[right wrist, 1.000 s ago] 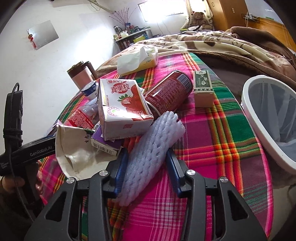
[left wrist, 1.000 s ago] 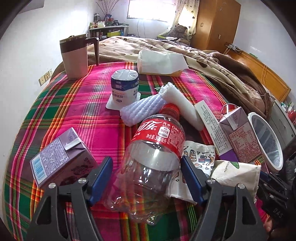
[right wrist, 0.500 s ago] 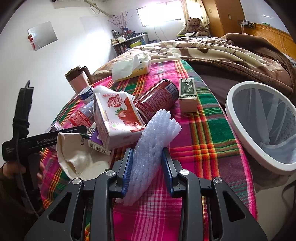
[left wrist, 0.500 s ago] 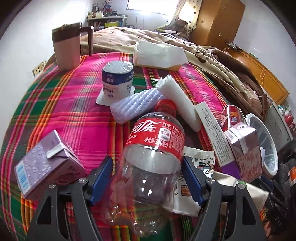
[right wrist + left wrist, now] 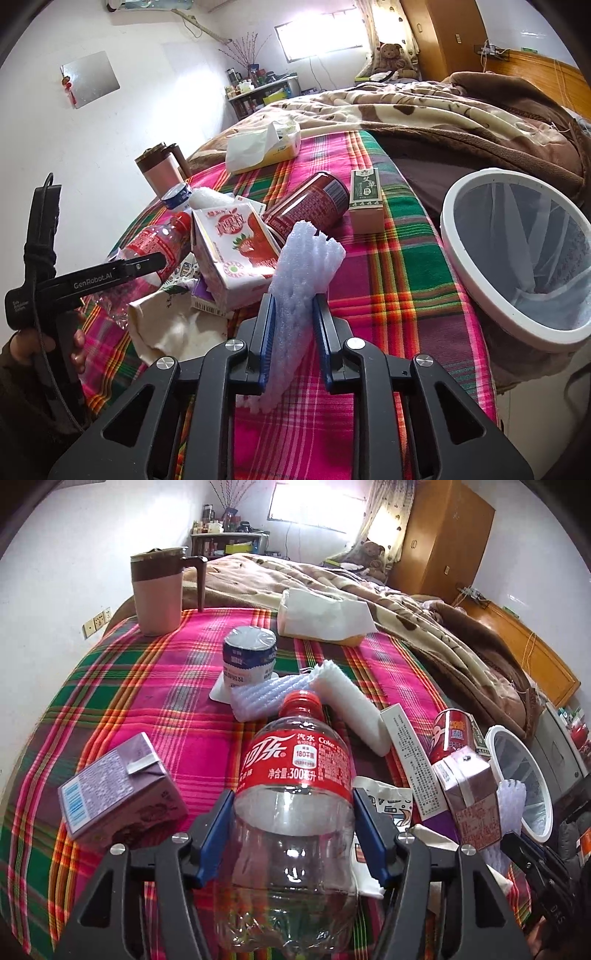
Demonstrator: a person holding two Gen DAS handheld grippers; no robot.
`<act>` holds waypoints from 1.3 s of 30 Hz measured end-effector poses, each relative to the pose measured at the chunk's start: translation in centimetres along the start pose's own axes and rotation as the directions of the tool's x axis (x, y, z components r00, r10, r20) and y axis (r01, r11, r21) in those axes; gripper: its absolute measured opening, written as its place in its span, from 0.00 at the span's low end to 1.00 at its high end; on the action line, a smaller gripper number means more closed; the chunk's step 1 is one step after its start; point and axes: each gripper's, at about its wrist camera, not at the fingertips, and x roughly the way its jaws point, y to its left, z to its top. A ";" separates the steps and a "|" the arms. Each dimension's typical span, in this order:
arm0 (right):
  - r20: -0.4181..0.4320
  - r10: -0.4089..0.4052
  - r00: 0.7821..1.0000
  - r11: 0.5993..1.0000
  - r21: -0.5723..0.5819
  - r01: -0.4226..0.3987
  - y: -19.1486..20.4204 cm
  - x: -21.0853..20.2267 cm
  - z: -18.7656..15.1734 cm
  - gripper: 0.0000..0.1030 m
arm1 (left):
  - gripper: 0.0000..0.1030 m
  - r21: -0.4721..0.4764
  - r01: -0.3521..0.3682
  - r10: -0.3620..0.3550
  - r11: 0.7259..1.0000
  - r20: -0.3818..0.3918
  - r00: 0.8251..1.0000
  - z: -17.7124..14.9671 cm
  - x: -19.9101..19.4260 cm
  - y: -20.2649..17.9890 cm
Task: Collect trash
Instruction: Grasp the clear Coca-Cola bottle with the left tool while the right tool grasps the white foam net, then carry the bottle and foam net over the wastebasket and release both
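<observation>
The left gripper (image 5: 291, 830) has its jaws spread wide around a clear bottle (image 5: 293, 805), both blue pads pressed to its sides just below the red label; the red cap points away from the jaws. A purple carton (image 5: 118, 794) lies left of the jaws. The right gripper (image 5: 293, 332) has its jaws drawn narrow, squeezing a white foam net (image 5: 299, 288) that juts past the fingertips. A strawberry carton (image 5: 236, 254) sits ahead to the left, a white-rimmed bin (image 5: 517, 258) ahead to the right.
</observation>
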 end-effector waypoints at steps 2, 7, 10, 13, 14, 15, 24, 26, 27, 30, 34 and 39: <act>0.009 0.002 1.000 1.000 -0.005 -0.002 0.0 -0.2 0.0 0.20 | 0.63 -0.007 0.003 -0.003 1.000 0.020 1.000 -0.1 -0.8 0.1; 0.033 0.013 0.999 1.000 -0.002 -0.013 -0.1 -0.8 0.2 0.16 | 0.63 -0.016 0.007 -0.006 1.000 0.079 0.997 -0.4 -3.0 -0.2; 0.049 0.018 0.999 1.000 -0.001 -0.018 -0.3 -1.2 0.2 0.16 | 0.63 -0.014 0.023 -0.021 1.000 0.110 0.994 -0.5 -4.3 -0.8; 0.066 0.023 0.998 1.000 0.000 -0.023 -0.3 -1.7 0.4 0.16 | 0.63 -0.011 0.041 -0.039 0.999 0.140 0.989 -0.6 -5.4 -1.4; 0.072 0.024 0.997 1.000 -0.001 -0.024 -0.3 -1.9 0.4 0.16 | 0.63 -0.010 0.050 -0.048 0.999 0.150 0.988 -0.6 -5.7 -1.7; 0.079 0.027 0.996 1.000 -0.001 -0.027 -0.4 -2.1 0.5 0.16 | 0.63 -0.008 0.060 -0.058 0.998 0.156 0.986 -0.5 -5.9 -2.0; 0.159 0.022 0.987 0.999 0.026 -0.027 -2.1 -4.5 1.7 0.16 | 0.63 0.059 0.116 -0.127 0.991 0.216 0.968 -0.4 -7.4 -6.4; 0.179 0.006 0.984 0.999 0.038 -0.013 -2.9 -5.0 2.2 0.16 | 0.63 0.076 0.138 -0.151 0.988 0.222 0.963 -0.3 -7.5 -7.6; 0.187 0.000 0.982 0.999 0.045 -0.008 -3.2 -5.3 2.3 0.16 | 0.63 0.082 0.147 -0.162 0.986 0.223 0.961 -0.3 -7.4 -8.2; 0.209 -0.021 0.978 0.997 0.071 0.007 -4.6 -5.9 2.8 0.16 | 0.63 0.112 0.163 -0.185 0.980 0.227 0.956 -0.3 -7.0 -10.3; 0.226 -0.059 0.972 0.995 0.086 0.040 -6.2 -6.5 3.1 0.16 | 0.63 0.138 0.198 -0.225 0.970 0.221 0.949 -0.2 -6.2 -13.1; 0.227 -0.103 0.968 0.991 0.109 0.080 -8.3 -6.9 3.3 0.16 | 0.63 0.181 0.234 -0.267 0.955 0.188 0.945 -0.7 -4.7 -16.7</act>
